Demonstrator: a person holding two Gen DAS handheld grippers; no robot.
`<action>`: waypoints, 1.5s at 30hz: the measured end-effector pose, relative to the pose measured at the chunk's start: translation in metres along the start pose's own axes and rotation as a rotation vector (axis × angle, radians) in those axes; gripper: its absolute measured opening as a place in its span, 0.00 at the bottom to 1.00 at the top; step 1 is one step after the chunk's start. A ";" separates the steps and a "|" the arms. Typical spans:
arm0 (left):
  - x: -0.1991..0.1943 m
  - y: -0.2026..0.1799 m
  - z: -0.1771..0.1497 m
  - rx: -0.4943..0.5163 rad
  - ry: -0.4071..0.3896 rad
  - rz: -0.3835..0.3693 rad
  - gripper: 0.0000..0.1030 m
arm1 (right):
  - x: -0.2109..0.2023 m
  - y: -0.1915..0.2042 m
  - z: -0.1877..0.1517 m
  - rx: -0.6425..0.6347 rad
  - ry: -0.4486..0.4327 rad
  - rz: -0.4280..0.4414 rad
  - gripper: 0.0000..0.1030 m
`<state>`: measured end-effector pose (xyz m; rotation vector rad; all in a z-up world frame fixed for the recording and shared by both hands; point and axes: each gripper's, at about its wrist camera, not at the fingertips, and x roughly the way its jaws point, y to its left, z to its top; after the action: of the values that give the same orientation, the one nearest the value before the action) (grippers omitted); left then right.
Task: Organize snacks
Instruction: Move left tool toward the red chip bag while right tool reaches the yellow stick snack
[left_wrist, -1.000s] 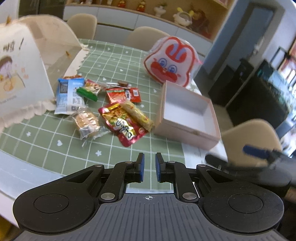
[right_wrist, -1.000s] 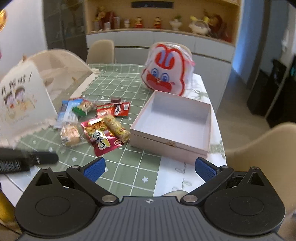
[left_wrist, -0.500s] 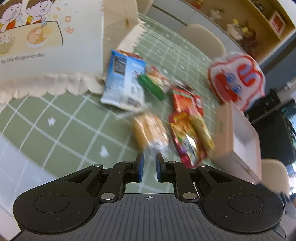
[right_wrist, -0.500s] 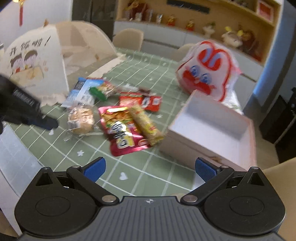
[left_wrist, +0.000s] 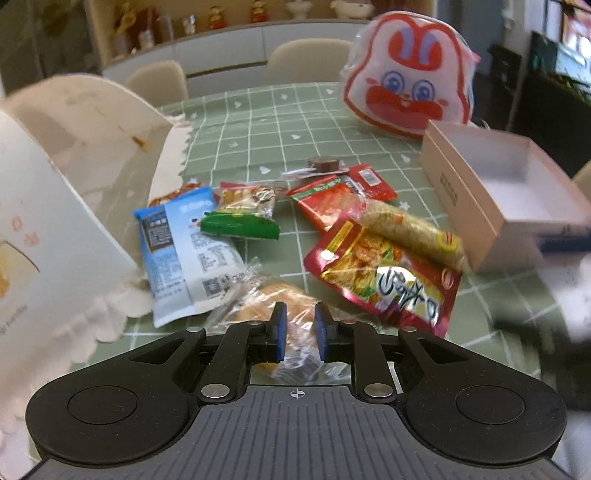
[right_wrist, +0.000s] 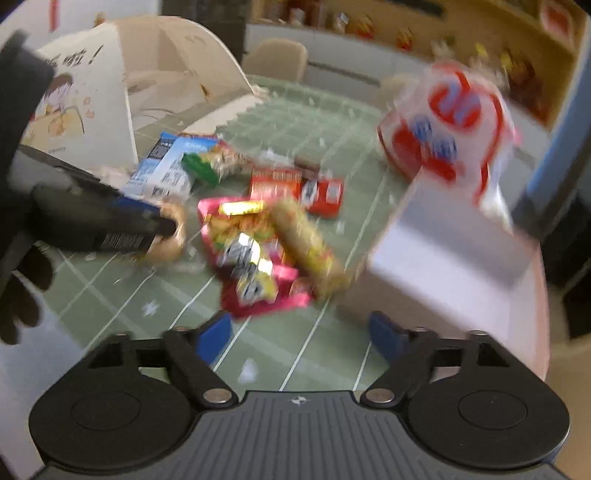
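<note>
Both wrist views look forward-down, close over counter (left_wrist: 317, 122); share snack pile (left_wrist: 384, 273), pink box (right_wrist: 454, 258).

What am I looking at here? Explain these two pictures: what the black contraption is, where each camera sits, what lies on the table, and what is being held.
A person holds a two-finger gripper in each hand; each carries a camera looking forward along its fingers. In the left view, the left gripper reaches a wrapped bun with its jaws opening; the bun lies between them, not yet pinched. In the blurred right view, the right gripper hangs over bare tablecloth, jaws closing, nothing between them. On the table lie a red snack bag, a blue packet, smaller snacks, an open pink box and a rabbit-face bag. Nothing is held.
</note>
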<state>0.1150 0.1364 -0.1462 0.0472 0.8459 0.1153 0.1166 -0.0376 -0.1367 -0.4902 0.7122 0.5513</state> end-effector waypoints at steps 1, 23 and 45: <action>-0.002 0.003 -0.002 0.007 0.002 0.009 0.21 | 0.004 0.001 0.008 -0.044 -0.012 0.004 0.59; 0.009 0.115 -0.034 -0.690 0.105 -0.176 0.17 | 0.067 -0.011 0.043 0.170 0.184 0.358 0.56; -0.024 0.026 -0.054 -0.675 0.194 -0.307 0.18 | -0.002 -0.056 -0.051 0.209 0.116 0.031 0.59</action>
<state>0.0571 0.1588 -0.1620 -0.7346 0.9611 0.1123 0.1256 -0.1102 -0.1562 -0.3187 0.8795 0.4738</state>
